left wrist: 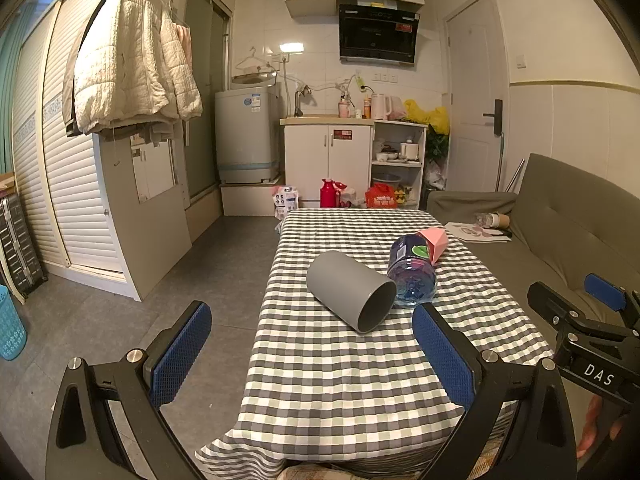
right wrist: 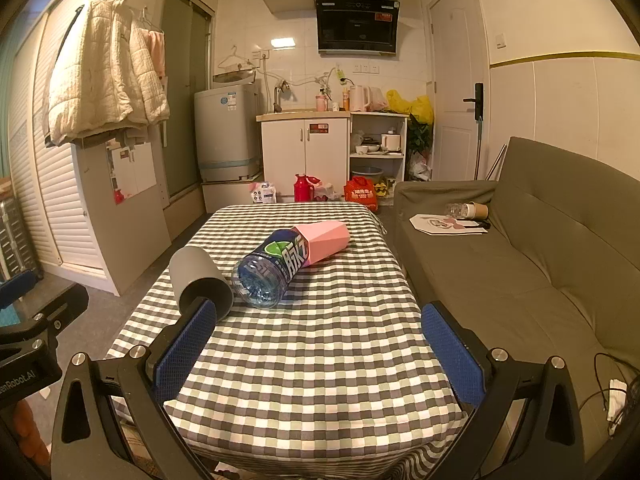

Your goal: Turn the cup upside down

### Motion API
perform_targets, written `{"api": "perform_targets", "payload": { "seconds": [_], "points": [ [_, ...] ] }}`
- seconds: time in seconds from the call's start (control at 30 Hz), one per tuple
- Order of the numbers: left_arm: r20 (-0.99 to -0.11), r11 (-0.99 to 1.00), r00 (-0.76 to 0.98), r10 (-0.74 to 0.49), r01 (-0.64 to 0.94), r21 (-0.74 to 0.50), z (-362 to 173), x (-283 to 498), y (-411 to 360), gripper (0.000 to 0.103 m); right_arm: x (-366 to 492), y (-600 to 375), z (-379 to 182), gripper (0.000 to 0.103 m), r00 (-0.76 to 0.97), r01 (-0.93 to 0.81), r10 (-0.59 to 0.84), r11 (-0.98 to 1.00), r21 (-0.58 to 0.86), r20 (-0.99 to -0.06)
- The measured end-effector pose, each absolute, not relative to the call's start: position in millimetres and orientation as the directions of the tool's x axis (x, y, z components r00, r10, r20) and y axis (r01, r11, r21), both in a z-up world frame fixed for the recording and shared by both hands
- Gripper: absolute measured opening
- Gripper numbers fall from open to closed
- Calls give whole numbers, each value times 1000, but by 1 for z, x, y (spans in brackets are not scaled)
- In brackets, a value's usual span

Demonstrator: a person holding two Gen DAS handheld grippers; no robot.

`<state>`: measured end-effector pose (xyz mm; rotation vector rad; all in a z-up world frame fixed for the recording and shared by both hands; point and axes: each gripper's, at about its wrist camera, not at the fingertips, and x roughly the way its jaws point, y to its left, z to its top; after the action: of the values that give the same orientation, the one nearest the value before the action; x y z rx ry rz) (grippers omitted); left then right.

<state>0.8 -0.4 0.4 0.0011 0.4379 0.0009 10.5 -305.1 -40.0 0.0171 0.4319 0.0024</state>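
**Left wrist view: cup lies on its side, flip not yet begun**

Left wrist camera looks down a table (left wrist: 340, 380) covered in a checked cloth, where the grey cup (left wrist: 350, 290) lies on its side near the middle, its open mouth turned toward the camera and slightly to the right. A clear bottle (left wrist: 412, 276) with a dark label lies just beside it, apparently touching the cup near its rim, and a pink carton (left wrist: 434, 242) lies behind the bottle. Judging from how things lie, nothing of the task is done: the cup is neither upright nor inverted, and it has yet to be gripped, lifted and set down mouth-first.

Both tools hang back at the near end of the table. The left gripper (left wrist: 312, 356) has its jaws spread wide and empty, the blue pads (left wrist: 182, 354) framing the cup from a distance, well short of it. The right gripper (right wrist: 320, 354) is likewise wide open and holds nothing; in the right wrist view its left pad overlaps the cup's (right wrist: 202, 280) mouth in the picture, though whether it touches cannot be told. The right gripper also shows at the right edge of the left wrist view, level with the left gripper. A sofa (right wrist: 520, 280) runs along the table's right side.

The bottle crowding the cup's rim could roll if nudged during the grasp.
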Motion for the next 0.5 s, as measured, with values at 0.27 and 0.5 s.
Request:
{"api": "perform_targets", "payload": {
  "seconds": [0.27, 0.5],
  "points": [
    [-423, 1000, 906, -1, 2, 1, 0, 1, 0, 103, 12, -304, -44, 103, 908, 1, 6, 1000, 17, -420],
    [-424, 1000, 906, -1, 1, 1, 0, 1, 0, 103, 12, -304, -44, 103, 908, 1, 6, 1000, 17, -420]
  ]
}}
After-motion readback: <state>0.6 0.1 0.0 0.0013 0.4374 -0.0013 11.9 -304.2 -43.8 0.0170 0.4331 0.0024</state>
